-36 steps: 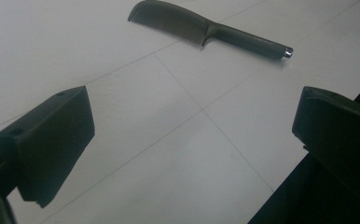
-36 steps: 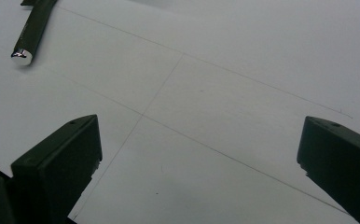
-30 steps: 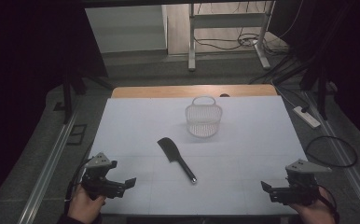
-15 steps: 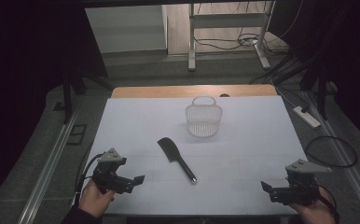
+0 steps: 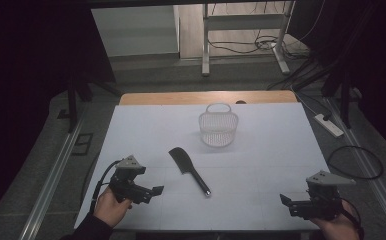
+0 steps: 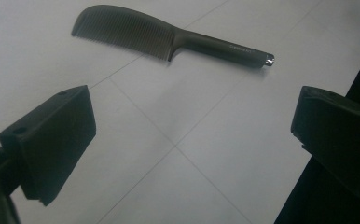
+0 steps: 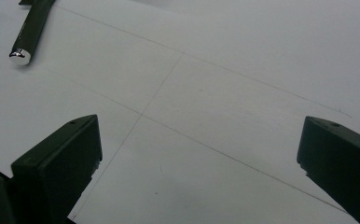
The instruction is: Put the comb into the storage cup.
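Left gripper (image 5: 153,191) had moved inward from the table's near-left corner, toward the long-handled black plastic comb (image 5: 188,169); jaws spread wide, nothing between them. In the left gripper view the comb (image 6: 169,35) lay flat ahead of the jaws, apart from them, teeth end left, handle right. Right gripper (image 5: 287,201) unchanged near the front edge, jaws spread, empty; the comb's chrome-tipped handle (image 7: 29,32) lay well off to its left. White wire basket (image 5: 218,125) stood beyond the comb, unmoved.

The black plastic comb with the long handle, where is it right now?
In the high view, the black plastic comb lies flat mid-table, nearer the left gripper, in front of the white mesh basket.
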Demonstrator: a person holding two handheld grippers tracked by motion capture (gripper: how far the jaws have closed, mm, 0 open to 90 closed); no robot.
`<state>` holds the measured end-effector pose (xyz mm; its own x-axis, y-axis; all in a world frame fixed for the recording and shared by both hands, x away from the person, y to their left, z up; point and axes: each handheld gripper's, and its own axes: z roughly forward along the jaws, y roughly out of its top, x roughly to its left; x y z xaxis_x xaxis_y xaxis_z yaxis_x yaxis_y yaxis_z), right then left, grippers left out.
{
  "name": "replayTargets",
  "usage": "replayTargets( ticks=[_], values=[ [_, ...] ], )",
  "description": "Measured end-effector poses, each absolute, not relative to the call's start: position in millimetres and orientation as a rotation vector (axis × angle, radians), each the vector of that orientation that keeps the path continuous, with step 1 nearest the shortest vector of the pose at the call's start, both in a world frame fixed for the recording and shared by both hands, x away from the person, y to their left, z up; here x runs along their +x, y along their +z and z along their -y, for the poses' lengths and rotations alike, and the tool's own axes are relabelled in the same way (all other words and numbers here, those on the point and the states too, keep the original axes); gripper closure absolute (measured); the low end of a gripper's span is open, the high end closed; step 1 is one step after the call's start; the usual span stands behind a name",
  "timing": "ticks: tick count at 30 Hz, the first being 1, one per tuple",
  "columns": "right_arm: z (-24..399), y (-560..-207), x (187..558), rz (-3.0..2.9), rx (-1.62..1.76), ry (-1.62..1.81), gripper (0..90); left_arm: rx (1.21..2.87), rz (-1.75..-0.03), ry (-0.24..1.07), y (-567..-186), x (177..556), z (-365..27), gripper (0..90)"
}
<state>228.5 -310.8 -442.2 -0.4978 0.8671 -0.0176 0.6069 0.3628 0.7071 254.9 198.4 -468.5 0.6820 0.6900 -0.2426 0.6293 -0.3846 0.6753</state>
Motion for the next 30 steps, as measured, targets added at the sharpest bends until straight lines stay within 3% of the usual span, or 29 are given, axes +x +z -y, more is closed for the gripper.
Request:
replayTargets(
  ticks=[30],
  values=[
    [310.8,-442.3,228.7,-2.242,1.286,0.913,0.1,2.186,-0.912,0.060,-471.9,288.4,-153.2,0.0]
  ],
)
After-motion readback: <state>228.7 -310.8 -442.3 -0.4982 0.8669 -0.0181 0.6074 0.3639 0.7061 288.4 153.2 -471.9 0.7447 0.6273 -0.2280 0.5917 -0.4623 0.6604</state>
